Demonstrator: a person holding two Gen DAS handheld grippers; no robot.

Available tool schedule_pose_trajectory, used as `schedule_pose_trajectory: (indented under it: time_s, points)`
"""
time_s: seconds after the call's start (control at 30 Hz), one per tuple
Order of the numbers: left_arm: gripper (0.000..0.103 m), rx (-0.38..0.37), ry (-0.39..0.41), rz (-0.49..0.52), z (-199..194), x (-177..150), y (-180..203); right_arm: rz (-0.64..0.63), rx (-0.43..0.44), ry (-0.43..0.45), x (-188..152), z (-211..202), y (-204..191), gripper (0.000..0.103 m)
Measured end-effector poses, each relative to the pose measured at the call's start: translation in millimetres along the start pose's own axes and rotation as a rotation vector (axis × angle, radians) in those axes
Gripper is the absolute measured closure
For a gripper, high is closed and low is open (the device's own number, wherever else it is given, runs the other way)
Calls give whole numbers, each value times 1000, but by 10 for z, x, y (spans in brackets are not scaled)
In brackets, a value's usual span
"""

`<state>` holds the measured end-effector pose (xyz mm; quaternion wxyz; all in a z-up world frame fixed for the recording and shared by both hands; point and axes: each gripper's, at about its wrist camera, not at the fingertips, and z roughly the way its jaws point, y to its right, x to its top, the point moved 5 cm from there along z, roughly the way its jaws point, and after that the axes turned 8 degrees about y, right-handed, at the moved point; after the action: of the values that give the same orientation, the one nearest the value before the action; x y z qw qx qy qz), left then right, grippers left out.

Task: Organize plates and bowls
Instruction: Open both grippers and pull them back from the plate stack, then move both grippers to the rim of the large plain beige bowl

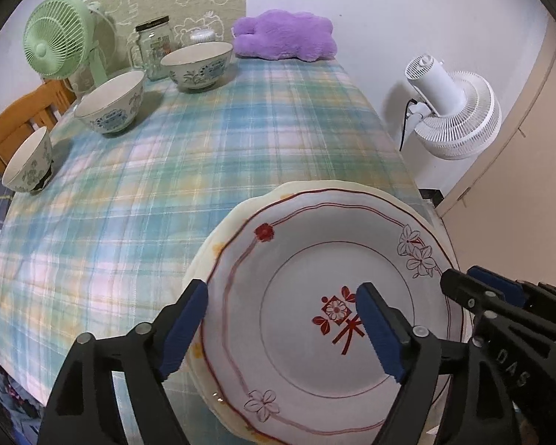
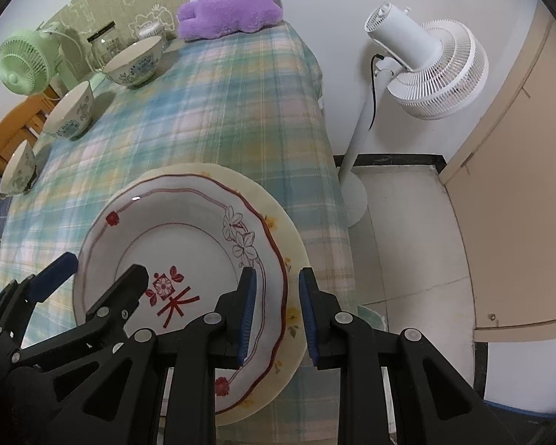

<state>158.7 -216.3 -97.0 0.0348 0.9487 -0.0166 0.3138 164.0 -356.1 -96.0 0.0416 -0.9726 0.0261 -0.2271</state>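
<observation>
A white plate with red rim line and flower marks (image 1: 300,319) (image 2: 189,244) lies on a larger cream plate (image 1: 218,237) (image 2: 293,244) at the table's near right corner. My left gripper (image 1: 281,328) is open, its fingers astride the left rim of the white plate; it also shows in the right wrist view (image 2: 103,270). My right gripper (image 2: 278,313) is open around the right rims of both plates, and shows in the left wrist view (image 1: 463,282). Three blue-patterned bowls (image 1: 198,65) (image 1: 111,104) (image 1: 27,165) stand along the far left.
The table has a plaid cloth (image 1: 204,141). A green fan (image 1: 55,37), a glass jar (image 1: 154,46) and a purple plush (image 1: 285,35) stand at the back. A white floor fan (image 2: 422,66) stands right of the table. A wooden chair (image 1: 22,118) is at left.
</observation>
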Motion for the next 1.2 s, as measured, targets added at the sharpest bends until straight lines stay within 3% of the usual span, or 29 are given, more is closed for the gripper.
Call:
schedule_pose_trajectory:
  time_s: [0.2, 0.43, 0.77, 1.2]
  points:
    - [12, 21, 50, -36, -187, 127, -170, 11, 0, 48, 123, -162, -37, 50]
    - [9, 32, 111, -75, -358, 242, -480, -9, 3, 84, 269, -294, -262, 38]
    - [9, 18, 141, -56, -483, 413, -1136, 15, -26, 144, 370, -437, -916, 38]
    - [9, 7, 151, -39, -534, 761, -2492, 54, -13, 228, 643, -516, -2223, 38]
